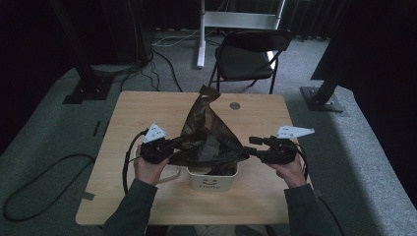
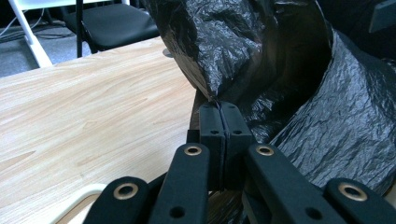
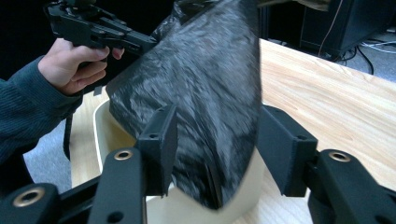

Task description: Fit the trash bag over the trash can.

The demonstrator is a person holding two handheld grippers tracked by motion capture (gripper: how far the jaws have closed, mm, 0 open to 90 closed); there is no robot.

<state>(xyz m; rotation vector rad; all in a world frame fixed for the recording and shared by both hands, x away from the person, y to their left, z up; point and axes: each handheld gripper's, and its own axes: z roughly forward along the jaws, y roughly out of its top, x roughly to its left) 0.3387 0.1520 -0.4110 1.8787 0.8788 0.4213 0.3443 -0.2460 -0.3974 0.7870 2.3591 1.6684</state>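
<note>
the person is fitting a black bin bag (image 1: 209,140) into a small cream bin (image 1: 212,180) that is standing near the front edge of the table (image 1: 147,108), about midway between its two front corners. the bag is rising out of the bin like a tent, its long axis running from the bin's mouth up and away toward the table's far edge, where a loose handle is sticking up.

the left gripper (image 1: 173,146) is sitting at the bag's left side with its jaws pressed fully together on a fold of the plastic — in the left gripper view the film is disappearing into the seam between the two pads (image 2: 211,122).

the right gripper (image 1: 250,146) is at the bag's right side, jaws standing wide apart. in the right gripper view the bag's hanging edge is lying between them, but neither pad is touching it — so it is holding nothing.

the bag's free edge is lying straight ahead of the right jaws, just over the bin's rim (image 3: 100,121), so the right hand looks nearer for the next pinch.
</note>
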